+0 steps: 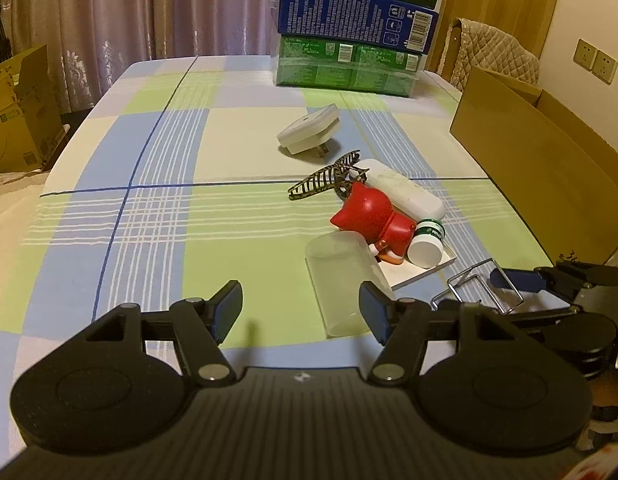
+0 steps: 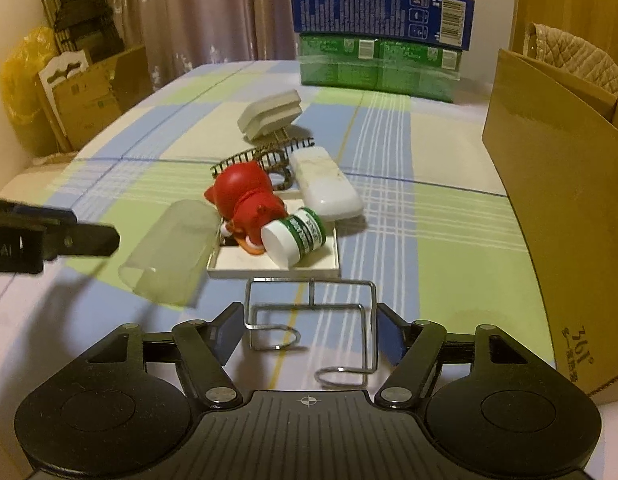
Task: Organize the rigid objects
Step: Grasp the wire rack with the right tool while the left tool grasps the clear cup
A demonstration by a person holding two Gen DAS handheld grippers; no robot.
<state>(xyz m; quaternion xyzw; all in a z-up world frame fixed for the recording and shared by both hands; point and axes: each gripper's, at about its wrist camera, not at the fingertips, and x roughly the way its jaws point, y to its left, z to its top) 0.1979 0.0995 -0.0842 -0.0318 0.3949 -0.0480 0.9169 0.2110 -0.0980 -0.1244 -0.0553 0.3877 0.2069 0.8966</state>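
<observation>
Right wrist view, fingers (image 2: pixel 309 334) spread around wire rack (image 2: pixel 313 320) (not pinching), cardboard box (image 2: pixel 557 200) close rightward.

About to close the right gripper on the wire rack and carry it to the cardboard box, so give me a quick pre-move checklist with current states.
1. Wire rack sits between the right gripper fingers: ok.
2. Pads pressing on the wire: cannot tell; both blue pads look near it, contact unclear.
3. Left gripper empty and open: ok.
4. Left gripper apart from the frosted plastic cover: cannot tell; its fingertip is close beside it.
5. Rack free of the white tray: ok, a gap shows.
6. Cardboard box open and near on the right: ok.
</observation>
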